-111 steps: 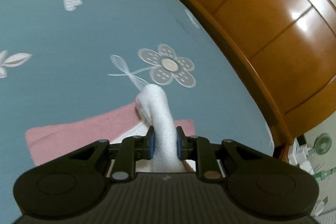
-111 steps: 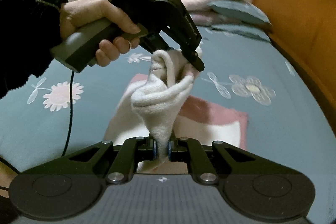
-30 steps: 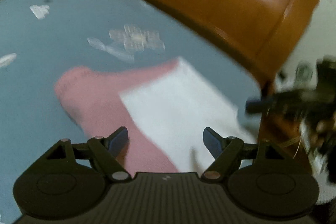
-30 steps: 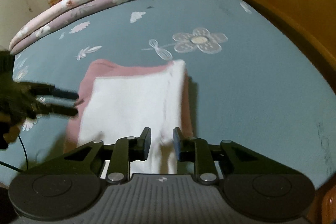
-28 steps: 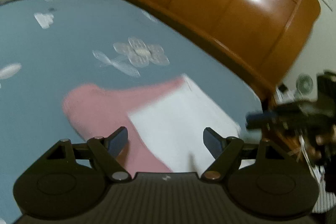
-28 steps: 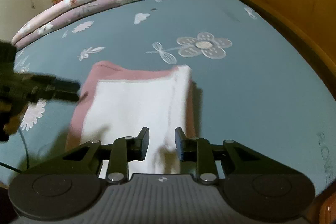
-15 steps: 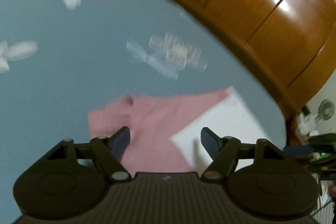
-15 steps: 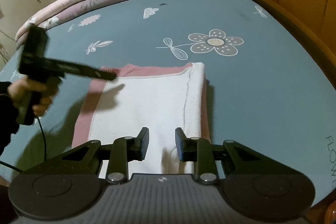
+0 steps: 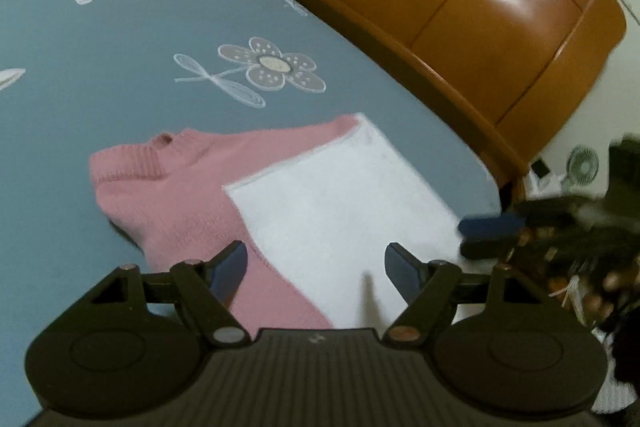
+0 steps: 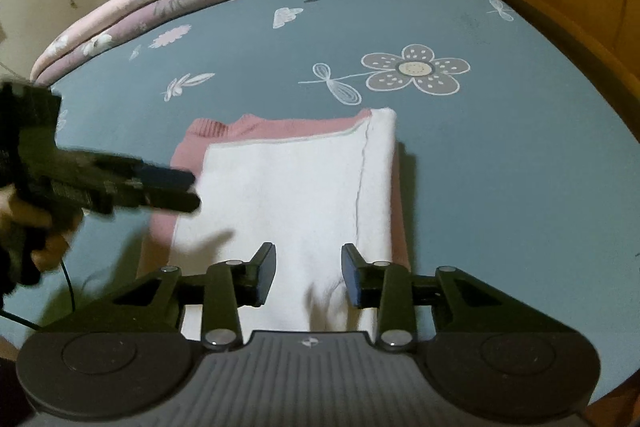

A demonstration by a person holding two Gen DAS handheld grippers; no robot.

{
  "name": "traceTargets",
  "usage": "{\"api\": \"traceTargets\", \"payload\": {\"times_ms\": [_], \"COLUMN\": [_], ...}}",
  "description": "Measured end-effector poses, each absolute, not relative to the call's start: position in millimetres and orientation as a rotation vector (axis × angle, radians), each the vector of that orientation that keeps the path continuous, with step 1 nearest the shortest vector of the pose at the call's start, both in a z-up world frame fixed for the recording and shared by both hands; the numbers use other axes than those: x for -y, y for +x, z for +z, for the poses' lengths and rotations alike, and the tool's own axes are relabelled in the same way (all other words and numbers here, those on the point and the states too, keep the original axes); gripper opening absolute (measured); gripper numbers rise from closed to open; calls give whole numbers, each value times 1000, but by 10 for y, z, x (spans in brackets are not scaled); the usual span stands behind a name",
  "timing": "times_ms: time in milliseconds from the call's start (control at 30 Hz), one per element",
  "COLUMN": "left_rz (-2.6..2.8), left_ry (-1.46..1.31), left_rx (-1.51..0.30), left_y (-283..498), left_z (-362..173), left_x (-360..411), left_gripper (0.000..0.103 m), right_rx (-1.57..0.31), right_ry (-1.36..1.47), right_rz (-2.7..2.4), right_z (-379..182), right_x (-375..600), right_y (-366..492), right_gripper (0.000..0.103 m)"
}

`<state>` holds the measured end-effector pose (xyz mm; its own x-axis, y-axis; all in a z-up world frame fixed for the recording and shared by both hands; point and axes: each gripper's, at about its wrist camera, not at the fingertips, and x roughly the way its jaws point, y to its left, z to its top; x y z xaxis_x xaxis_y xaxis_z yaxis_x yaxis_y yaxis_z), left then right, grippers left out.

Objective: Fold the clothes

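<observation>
Both claws, the left gripper [image 9: 316, 263] and the right gripper [image 10: 308, 275], are gaping empty over the pink-and-white garment [image 10: 288, 195] lying flat just short of the bedsheet's big flower [image 10: 414, 73], so we are judging any further fold needs matched, square edges.

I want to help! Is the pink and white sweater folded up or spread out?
Folded: the sweater lies flat on the bed, white part doubled over pink.

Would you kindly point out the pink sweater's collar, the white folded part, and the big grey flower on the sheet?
pink collar [image 9: 154, 163], left wrist view, on its ribbed band.
white folded part [image 10: 288, 195], right wrist view, on its flat middle.
grey flower [image 10: 416, 69], right wrist view, on its pale centre.
</observation>
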<state>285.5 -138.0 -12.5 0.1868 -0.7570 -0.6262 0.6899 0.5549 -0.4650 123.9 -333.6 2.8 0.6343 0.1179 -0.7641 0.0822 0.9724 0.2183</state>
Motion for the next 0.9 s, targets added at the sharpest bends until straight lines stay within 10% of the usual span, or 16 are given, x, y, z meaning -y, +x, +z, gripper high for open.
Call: {"api": "traceTargets", "payload": {"times_ms": [200, 300, 633, 733, 900], "left_rz": [-848, -739, -958, -969, -921], "left_ry": [-147, -120, 168, 184, 195], "left_rx": [-836, -843, -1038, -1029, -992], "left_y": [3269, 3589, 3881, 3816, 3878], "left_z": [111, -8, -279, -229, -110], "left_x": [1132, 1086, 1603, 1586, 1573], "left_gripper": [73, 43, 40, 0, 0], "right_rx": [-842, -844, -855, -856, -852], "right_ry": [271, 272, 303, 319, 338], "right_rz": [8, 9, -7, -17, -15], "right_z": [66, 36, -77, -119, -162], "right_x": [3438, 3470, 3594, 3646, 3703], "right_y": [1189, 1166, 1011, 967, 966], "right_gripper": [40, 40, 41, 41, 41]}}
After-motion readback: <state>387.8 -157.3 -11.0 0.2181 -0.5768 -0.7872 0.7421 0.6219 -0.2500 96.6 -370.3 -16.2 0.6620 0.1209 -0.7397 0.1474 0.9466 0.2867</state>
